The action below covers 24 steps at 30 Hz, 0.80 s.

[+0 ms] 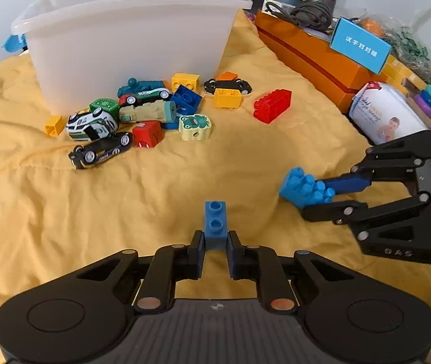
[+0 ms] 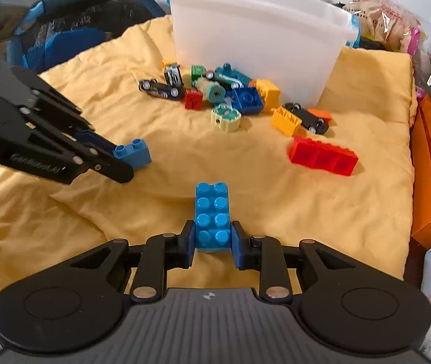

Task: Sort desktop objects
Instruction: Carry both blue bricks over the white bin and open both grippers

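The left wrist view is showing the left tool (image 1: 215, 239) gripping a small blue brick (image 1: 215, 220) with two studs, its pads pressing on the brick's sides. The right wrist view is showing the right tool (image 2: 212, 244) closing on a larger light-blue brick (image 2: 211, 217) with eight studs, which is sitting between the blue pads. Both bricks are lying low over the yellow blanket (image 2: 185, 157), near the front, well apart from the white bin (image 2: 260, 36).

I am judging that the picking step is in hand. The next move is probably asking to lift both bricks and carry them over the bin's rim, high enough to clear its tall wall.

The bricks are looking like hard, glossy plastic with round studs. The blanket is looking soft and wrinkled. The bin is translucent, smooth plastic. Beside it a pile of toy cars (image 1: 100, 148) and more bricks, among them a red brick (image 2: 323, 155), is waiting.
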Motion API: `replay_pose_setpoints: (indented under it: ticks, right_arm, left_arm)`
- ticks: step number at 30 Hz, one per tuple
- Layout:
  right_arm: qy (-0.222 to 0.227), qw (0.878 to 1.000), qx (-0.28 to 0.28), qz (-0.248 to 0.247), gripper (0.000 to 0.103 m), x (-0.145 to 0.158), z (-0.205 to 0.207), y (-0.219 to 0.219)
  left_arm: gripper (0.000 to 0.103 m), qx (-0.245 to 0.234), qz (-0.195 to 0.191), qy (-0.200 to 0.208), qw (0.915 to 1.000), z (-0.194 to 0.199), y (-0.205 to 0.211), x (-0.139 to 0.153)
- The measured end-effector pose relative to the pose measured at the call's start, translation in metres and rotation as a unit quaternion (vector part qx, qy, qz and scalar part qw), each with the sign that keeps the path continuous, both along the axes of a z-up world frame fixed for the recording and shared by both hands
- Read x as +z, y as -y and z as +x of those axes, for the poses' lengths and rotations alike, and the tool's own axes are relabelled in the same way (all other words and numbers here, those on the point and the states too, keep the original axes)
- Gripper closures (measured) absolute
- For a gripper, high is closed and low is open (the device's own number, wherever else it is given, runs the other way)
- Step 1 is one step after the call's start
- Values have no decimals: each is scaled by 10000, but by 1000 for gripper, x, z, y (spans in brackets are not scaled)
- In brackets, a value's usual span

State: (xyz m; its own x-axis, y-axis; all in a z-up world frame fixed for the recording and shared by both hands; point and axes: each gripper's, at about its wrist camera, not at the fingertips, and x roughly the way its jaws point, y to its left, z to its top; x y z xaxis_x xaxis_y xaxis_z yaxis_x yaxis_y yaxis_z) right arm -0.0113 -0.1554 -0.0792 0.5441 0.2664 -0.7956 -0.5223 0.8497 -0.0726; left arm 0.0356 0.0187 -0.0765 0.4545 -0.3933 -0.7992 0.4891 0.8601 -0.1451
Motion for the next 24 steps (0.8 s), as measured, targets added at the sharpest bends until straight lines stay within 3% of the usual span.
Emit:
replay_pose_setpoints:
  ticks: [5,6,8,9,12,21,24]
  right_arm:
    - [37,10000,-65,35,72,-4,2,0]
    - [41,10000,-68,44,72,-4,2,0]
    - [46,9999,-72,70,76,-4,3,-1]
    - [48,9999,-71,56,76,-3,2,-1]
    - [47,9999,-55,135,76,4,3,-1]
    - [860,9960,-134,214,76,58,47,-4]
    - [978,9949,-110,227,76,67,53,-5]
  left_arm:
    - [68,200,-237,-17,9995,5,-4,-1]
    - [68,230,-258,-12,9994,5,-2,-2]
    - [84,267,-189,-12,9995,4,-1,-1]
    - [85,224,-134,15,9997,3,0,1]
    - [85,93,25,203,9997,1,4,13]
    - [84,238,-235,1157,9927,43,3,90]
    - [72,235,-353,1054,9935,43,-6,99]
